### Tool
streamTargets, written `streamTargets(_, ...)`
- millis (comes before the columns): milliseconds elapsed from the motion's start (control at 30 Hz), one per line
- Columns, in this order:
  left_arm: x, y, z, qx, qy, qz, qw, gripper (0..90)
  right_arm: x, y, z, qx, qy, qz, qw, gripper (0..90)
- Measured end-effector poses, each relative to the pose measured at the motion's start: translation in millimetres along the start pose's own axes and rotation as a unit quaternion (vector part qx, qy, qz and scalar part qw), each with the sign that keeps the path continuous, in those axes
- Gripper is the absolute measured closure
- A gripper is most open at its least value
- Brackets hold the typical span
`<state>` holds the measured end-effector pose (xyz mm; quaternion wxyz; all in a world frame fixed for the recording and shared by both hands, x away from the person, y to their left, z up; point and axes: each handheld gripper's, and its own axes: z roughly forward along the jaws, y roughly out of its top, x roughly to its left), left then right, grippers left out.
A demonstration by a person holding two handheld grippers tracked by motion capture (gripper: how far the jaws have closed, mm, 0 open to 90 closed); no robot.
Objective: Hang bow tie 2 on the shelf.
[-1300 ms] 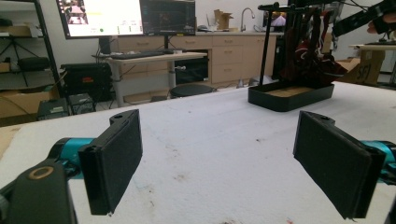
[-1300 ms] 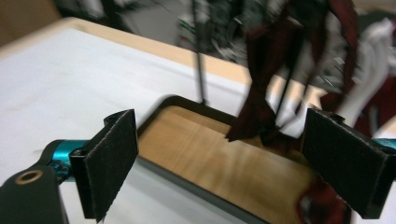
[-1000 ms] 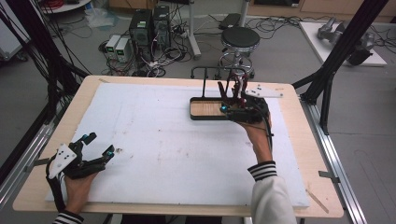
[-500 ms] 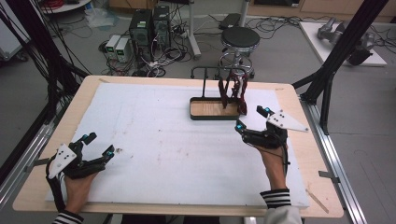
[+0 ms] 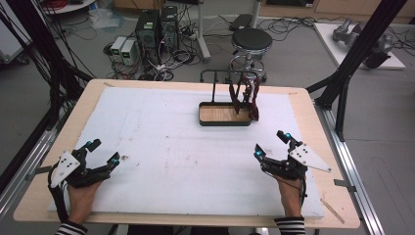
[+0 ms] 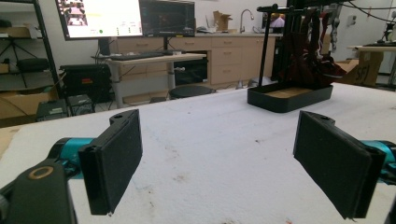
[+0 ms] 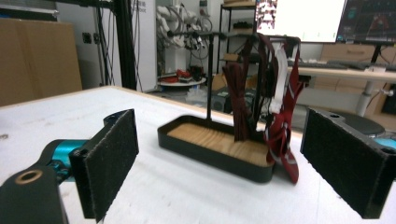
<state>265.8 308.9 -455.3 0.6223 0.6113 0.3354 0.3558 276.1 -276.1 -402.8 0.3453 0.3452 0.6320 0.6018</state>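
Your dark red straps [image 5: 246, 95], hanging from the black metal rack [image 5: 230, 74], blur together, so you cannot count them. The rack's black wood-floored tray [image 5: 224, 115] sits toward the counter's [image 5: 186, 147] far edge. Your right hand-held gripper [image 5: 272, 145] has drawn back from the tray to the near right corner, jaws wide, empty. Your left hand-held gripper [image 5: 103, 152] stays at the near left corner, wide open, empty.

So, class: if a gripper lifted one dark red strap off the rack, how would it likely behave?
The dark red straps hang limp from the rack's bar, so probably floppy and light. One end trails over the tray's rim, so it might snag. The tall rack could tip if tugged.
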Motion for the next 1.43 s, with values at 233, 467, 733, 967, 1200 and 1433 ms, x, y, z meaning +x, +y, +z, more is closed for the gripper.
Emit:
streamTargets(233, 0.4, -0.1, -0.3, -0.001, 0.001, -0.003, 1.0, 16.0, 3.9, -0.8, -1.7, 0.016, 0.004, -0.005, 0.9999, 10.5)
streamTargets(467, 0.5, -0.2, -0.5, -0.002, 0.0, -0.003, 1.0, 16.0, 4.3, -7.3, -8.5, 0.017, 0.0, -0.01, 0.9998, 10.5)
streamTargets(733, 0.3, -0.2, -0.5, -0.001, 0.0, -0.001, 1.0, 16.0, 5.9, -40.1, -12.9, 0.002, -0.018, -0.001, 0.9998, 10.4)
streamTargets(967, 0.4, -0.3, -0.5, -0.003, 0.001, -0.004, 1.0, 16.0, 6.9, -49.8, -10.7, 0.005, -0.016, -0.004, 0.9999, 10.4)
streamTargets(1200, 0.4, -0.3, -0.5, -0.003, 0.001, -0.005, 1.0, 16.0, 9.3, -50.3, -10.6, 0.009, -0.018, -0.011, 0.9997, 10.4)
streamTargets(1433, 0.8, -0.3, -0.7, -0.003, 0.001, -0.003, 1.0, 16.0, 8.3, -51.3, -12.5, 0.001, -0.026, -0.003, 0.9997, 10.4)
